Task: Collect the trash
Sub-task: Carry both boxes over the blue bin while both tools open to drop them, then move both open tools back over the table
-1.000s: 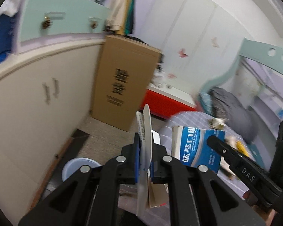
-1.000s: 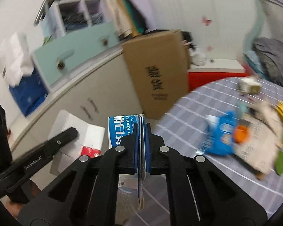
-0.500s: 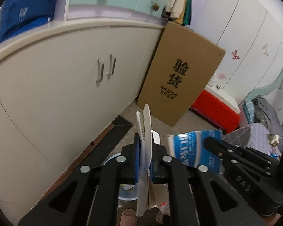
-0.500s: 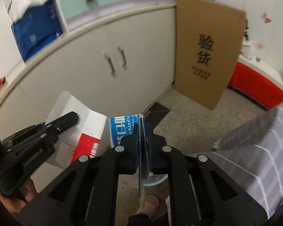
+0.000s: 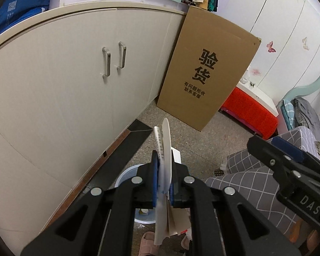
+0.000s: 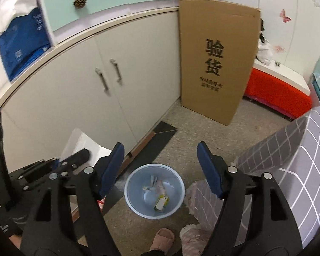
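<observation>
Right gripper (image 6: 160, 166) hangs directly over the pale blue round plastic bin (image 6: 154, 191) on the speckled floor, its jaws swinging open with nothing between the blue pads, and a few scraps lie at the bottom of the bin, a small yellow-green carton (image 6: 161, 202) among them. Over on the other side, the left gripper (image 5: 163, 183) is clamped tight on a flattened white cardboard packet (image 5: 164, 166), held edge-on with its folded flaps hanging below the jaws; in the left wrist view the bin's rim (image 5: 125, 173) peeks out just beneath it. That packet looks light and fairly stiff, thin card that ought to drop clean once released, though the loose flaps could catch on a pad; the grip across the flat faces near its middle seems the sensible hold. Around the bin it's tight: the cream cupboard with two metal handles (image 6: 108, 79) stands along one side, a tall brown cardboard box with black printing (image 6: 215, 64) leans at the cupboard's far end, a grey checked bedspread (image 6: 288, 160) crowds the other side, and a pink slipper (image 6: 162, 237) sits at the near edge. My read: the left needs to come squarely above the bin's mouth, and the right gripper hovering there is what's in the way.
</observation>
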The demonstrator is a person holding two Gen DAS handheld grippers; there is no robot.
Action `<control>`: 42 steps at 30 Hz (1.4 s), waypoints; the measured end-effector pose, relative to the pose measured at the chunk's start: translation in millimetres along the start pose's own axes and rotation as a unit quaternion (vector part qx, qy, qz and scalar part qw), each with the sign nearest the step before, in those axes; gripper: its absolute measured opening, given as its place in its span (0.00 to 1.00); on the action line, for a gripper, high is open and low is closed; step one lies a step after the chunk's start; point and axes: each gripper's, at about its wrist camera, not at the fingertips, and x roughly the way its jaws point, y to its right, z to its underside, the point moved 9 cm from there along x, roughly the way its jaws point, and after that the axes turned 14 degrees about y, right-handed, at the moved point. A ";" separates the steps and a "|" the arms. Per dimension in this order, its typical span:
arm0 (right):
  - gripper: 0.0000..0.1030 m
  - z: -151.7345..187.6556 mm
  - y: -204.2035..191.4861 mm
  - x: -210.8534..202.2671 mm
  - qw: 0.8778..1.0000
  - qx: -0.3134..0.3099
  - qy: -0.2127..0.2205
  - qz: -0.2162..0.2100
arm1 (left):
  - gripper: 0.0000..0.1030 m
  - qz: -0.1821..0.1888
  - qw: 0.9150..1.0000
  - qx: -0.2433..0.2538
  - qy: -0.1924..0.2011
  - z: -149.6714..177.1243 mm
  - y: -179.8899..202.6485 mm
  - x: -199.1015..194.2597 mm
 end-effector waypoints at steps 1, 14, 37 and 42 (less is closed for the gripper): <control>0.68 -0.3 3.5 0.3 1.000 0.005 0.001 0.004 | 0.08 -0.001 1.000 0.003 -0.002 0.3 1.3 1.5; 0.71 3.4 16.1 5.8 0.999 0.030 -0.007 0.019 | 0.08 -0.005 1.000 0.024 -0.017 0.4 16.2 18.1; 0.71 1.5 22.0 5.6 0.999 0.030 -0.002 0.031 | 0.59 -0.042 0.998 0.002 -0.036 2.6 6.5 39.6; 0.71 -0.7 24.1 2.3 0.999 0.031 0.006 0.032 | 0.59 -0.050 0.999 -0.002 -0.021 -8.1 0.7 27.5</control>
